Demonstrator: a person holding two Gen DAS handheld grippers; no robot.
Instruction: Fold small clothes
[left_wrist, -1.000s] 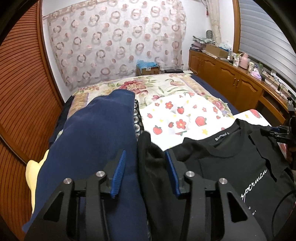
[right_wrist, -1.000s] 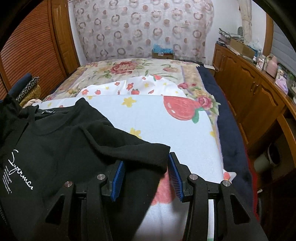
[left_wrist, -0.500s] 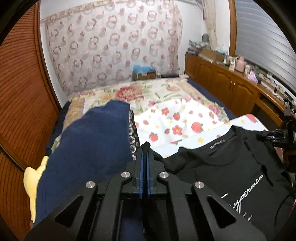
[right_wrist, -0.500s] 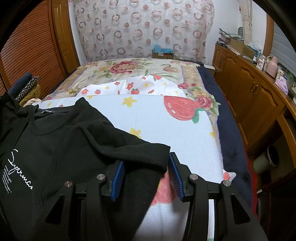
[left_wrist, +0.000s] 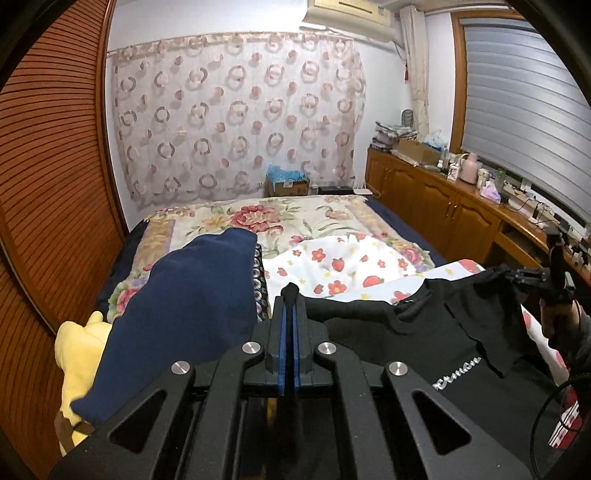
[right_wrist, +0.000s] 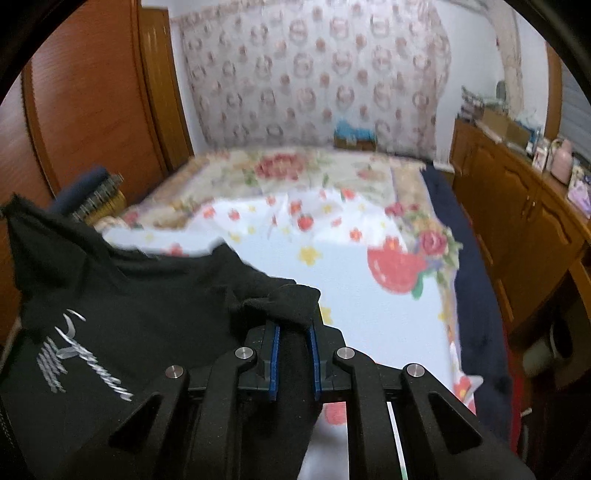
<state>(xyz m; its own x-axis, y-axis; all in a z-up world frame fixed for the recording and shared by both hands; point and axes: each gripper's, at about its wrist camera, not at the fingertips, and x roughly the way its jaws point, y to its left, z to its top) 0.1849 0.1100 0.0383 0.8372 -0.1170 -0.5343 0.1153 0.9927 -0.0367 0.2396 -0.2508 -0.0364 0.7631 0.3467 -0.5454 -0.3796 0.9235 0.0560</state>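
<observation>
A black T-shirt with white script print hangs stretched between my two grippers above the bed. My left gripper is shut on one sleeve of it, a black fold sticking out past the blue pads. My right gripper is shut on the other sleeve of the T-shirt, bunched between its blue pads. In the left wrist view the right gripper shows at the far right, held by a hand.
A strawberry-print sheet lies on the floral bed cover. A dark blue garment and a yellow plush toy lie at the left. Wooden cabinets run along the right, a wooden panel wall on the left.
My right gripper has closed on the sleeve. Both grippers have risen and lifted the T-shirt off the sheet. The left gripper closed half a second earlier.
</observation>
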